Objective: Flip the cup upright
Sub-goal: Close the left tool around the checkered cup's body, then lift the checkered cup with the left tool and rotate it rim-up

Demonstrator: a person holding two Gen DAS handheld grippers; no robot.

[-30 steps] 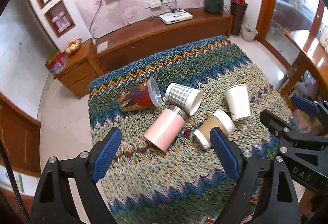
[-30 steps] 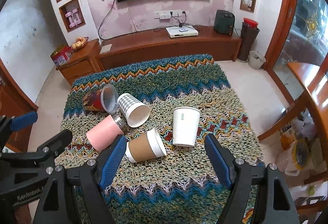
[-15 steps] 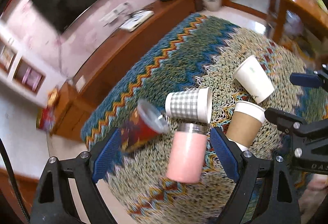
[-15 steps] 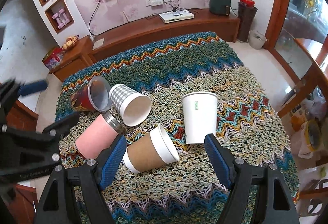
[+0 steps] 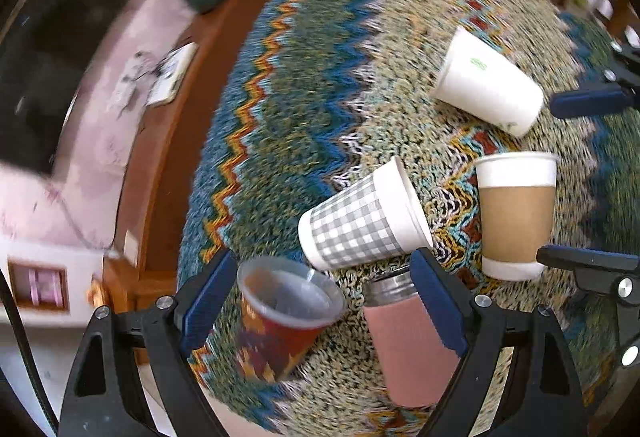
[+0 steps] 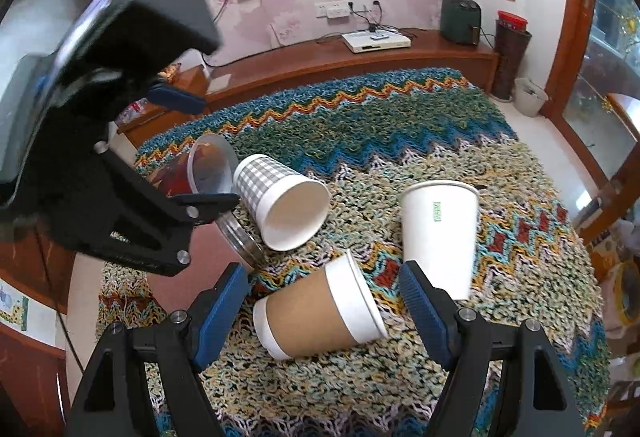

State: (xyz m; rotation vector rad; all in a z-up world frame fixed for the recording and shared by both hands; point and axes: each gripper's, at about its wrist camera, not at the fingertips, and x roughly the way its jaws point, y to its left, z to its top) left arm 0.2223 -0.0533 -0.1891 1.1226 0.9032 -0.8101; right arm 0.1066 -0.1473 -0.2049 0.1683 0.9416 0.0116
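Several cups lie on their sides on a knitted zigzag cloth (image 6: 400,125): a red patterned plastic cup (image 5: 280,321), a pink steel-rimmed tumbler (image 5: 408,349), a grey checked paper cup (image 5: 360,221), a brown-sleeved paper cup (image 6: 316,309) and a white paper cup (image 6: 440,233). My left gripper (image 5: 320,309) is open, its fingers astride the red cup and the tumbler; it also shows in the right wrist view (image 6: 188,153). My right gripper (image 6: 324,305) is open around the brown cup, which also shows in the left wrist view (image 5: 516,213).
The cloth covers a table whose left edge drops off beside the red cup. A long wooden TV cabinet (image 6: 352,57) with a white box and a dark appliance stands behind. A wooden table (image 6: 616,125) stands at the right.
My left gripper has swung over and down toward the red cup and pink tumbler, rolling its view. My right gripper has come closer to the brown cup.
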